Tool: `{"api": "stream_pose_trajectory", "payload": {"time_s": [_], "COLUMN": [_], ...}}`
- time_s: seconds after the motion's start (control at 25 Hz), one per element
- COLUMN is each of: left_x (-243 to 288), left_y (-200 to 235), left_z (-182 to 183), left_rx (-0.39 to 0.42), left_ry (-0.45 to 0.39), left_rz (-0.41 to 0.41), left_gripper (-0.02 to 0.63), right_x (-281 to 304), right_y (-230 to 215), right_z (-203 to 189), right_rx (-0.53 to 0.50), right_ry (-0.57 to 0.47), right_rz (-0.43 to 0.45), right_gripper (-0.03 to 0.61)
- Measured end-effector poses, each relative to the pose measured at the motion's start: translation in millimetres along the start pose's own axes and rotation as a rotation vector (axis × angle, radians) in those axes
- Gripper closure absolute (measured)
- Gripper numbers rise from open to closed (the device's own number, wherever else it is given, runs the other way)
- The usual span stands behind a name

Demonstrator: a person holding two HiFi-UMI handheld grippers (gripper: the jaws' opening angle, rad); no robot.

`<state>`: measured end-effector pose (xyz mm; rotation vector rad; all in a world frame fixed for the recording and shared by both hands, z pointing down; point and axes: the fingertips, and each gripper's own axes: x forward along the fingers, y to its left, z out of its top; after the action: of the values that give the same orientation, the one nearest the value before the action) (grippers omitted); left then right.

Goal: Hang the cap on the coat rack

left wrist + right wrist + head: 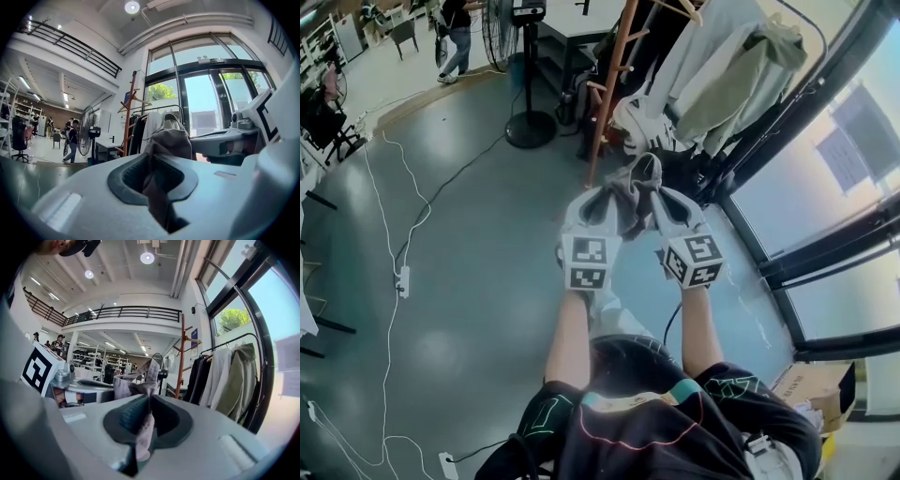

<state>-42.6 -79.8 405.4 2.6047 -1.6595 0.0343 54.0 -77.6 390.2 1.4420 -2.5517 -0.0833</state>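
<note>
A grey-brown cap hangs in the air between both grippers. My left gripper is shut on its left side, and my right gripper is shut on its right side. In the left gripper view the cap fabric is pinched between the jaws; the right gripper view shows the cap fabric clamped the same way. The wooden coat rack stands just ahead of the cap, an orange pole with pegs. It also rises in the left gripper view as the coat rack and in the right gripper view as the coat rack.
A clothes rail with hanging coats stands right of the rack, against the glass doors. A standing fan is to the rack's left. White cables and a power strip lie on the grey floor. A person walks far back.
</note>
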Motion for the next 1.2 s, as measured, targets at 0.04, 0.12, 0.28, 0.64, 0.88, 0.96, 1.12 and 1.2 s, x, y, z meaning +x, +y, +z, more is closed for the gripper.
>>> {"api": "stream_pose_trajectory", "payload": {"time_s": [0.04, 0.12, 0.28, 0.64, 0.88, 0.96, 1.12, 1.2], "left_x": [4.8, 16.3, 46.3, 123.6, 178.5, 195.3, 216.4, 231.7], "left_y": [-0.5, -1.3, -1.1, 3.0, -2.8, 4.0, 26.6, 33.0], "left_z": [-1.9, -5.0, -11.7, -34.4, -27.0, -22.1, -6.8, 4.8], "left_rx": [0.0, -0.001, -0.014, -0.057, -0.031, -0.003, 0.074, 0.098], "left_ry": [0.002, 0.002, 0.015, 0.07, 0.09, 0.102, 0.122, 0.113], "left_rz": [-0.005, -0.017, -0.028, -0.038, -0.059, -0.046, -0.009, 0.002], "left_gripper": [0.571, 0.571, 0.571, 0.571, 0.571, 0.571, 0.571, 0.571], "right_x": [2.4, 8.5, 23.5, 69.7, 105.9, 125.8, 159.3, 173.0], "right_y": [-3.5, -12.9, -38.8, -98.7, -149.7, -160.2, -169.4, -181.4], "right_z": [-2.9, -8.0, -16.6, -39.7, -40.6, -34.1, -18.7, -10.7], "right_rx": [0.003, 0.009, 0.021, 0.06, 0.13, 0.158, 0.211, 0.221], "right_ry": [0.003, 0.009, 0.03, 0.085, 0.081, 0.055, -0.01, -0.036], "right_rz": [-0.002, -0.007, -0.019, -0.033, -0.041, -0.028, 0.011, 0.027], "right_gripper": [0.546, 0.546, 0.546, 0.546, 0.546, 0.546, 0.546, 0.546]}}
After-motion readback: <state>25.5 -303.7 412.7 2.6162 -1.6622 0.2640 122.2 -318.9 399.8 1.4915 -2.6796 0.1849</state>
